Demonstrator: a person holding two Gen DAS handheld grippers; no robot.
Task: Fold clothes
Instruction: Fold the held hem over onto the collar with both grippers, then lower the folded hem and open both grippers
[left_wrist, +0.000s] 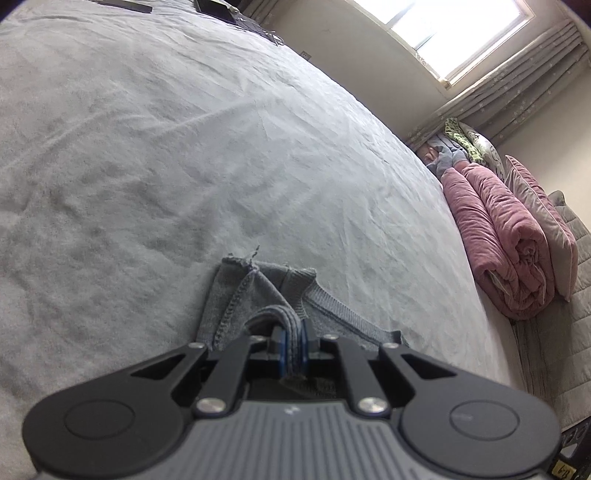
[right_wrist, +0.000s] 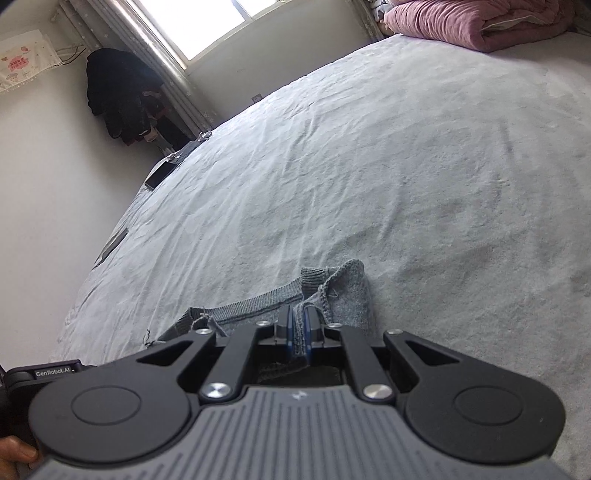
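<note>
A: Status, left gripper (left_wrist: 291, 341)?

B: Jaws closed on a doubled fold of the grey knit (left_wrist: 255, 295). Blue pads (left_wrist: 282, 345) press the fabric from both sides. The garment lies on the bed (left_wrist: 184, 147), its ribbed edge running right from the grip.

A: Right gripper (right_wrist: 297, 334)?

B: Same condition. Jaws nearly together, clamping a fold of the knit (right_wrist: 343, 291) at its seam. The ribbed edge runs left from the grip; a loose thread (right_wrist: 203, 317) shows on it.

A: Surroundings?

B: A pink quilt (left_wrist: 506, 243) lies rolled at the bed's far side. A window (right_wrist: 221, 22) sits beyond the bed, dark clothes (right_wrist: 118, 96) hanging to its left.
</note>
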